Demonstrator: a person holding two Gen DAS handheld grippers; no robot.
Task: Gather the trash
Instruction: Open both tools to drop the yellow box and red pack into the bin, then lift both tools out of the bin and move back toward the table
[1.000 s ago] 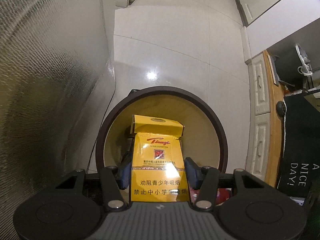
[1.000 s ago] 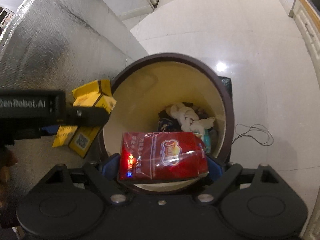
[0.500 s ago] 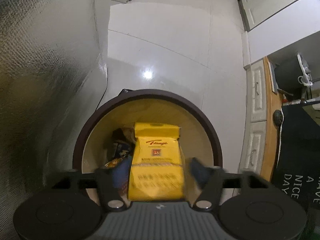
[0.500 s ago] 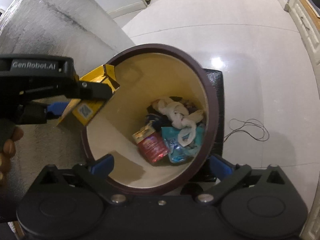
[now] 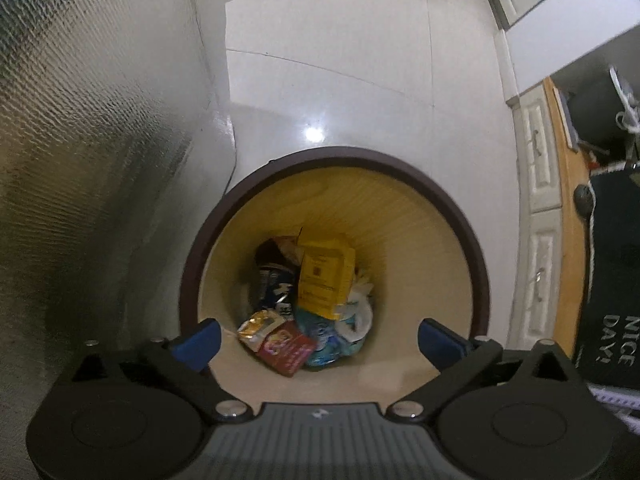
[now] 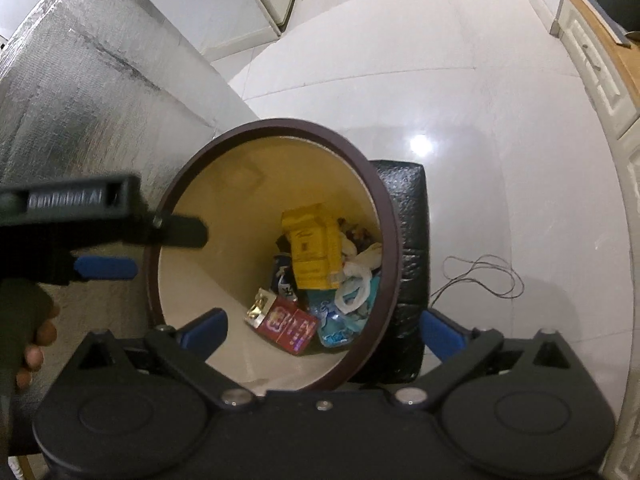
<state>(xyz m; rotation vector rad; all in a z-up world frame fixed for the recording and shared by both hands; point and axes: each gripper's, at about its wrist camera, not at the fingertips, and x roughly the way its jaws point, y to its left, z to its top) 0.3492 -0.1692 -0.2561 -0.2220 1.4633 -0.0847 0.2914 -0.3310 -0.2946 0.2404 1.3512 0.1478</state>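
Both packs have left our tongs since the earlier frames: the yellow carton and the red packet that we held over the bin now lie inside it. Nearest to us, the left tongs (image 5: 318, 338) are spreading to their widest with nothing between the blue pads, and the right tongs (image 6: 322, 330) stand wide apart and empty as well, both pointing steeply down at the bin's mouth. In the right wrist view the left tongs reach in from the side over the rim, with a hand (image 6: 28, 320) behind them.

Further down, the red packet (image 5: 286, 348) rests at the bottom of the bin beside a gold wrapper (image 5: 258, 326) and a blue-green pouch (image 5: 334, 338). Behind these the yellow carton (image 5: 326, 278) leans upright on the heap, against a dark can (image 5: 272, 282) and some white plastic (image 6: 352, 284).

Around it all runs the dark rim of the round bin (image 5: 452, 208), which stands on the pale tiled floor (image 5: 340, 80), with a black block (image 6: 408, 240) just beside it and a thin cord (image 6: 480, 276) lying beyond.

We judge the drop finished. Next we would lift both tongs clear of the rim and look for more trash.
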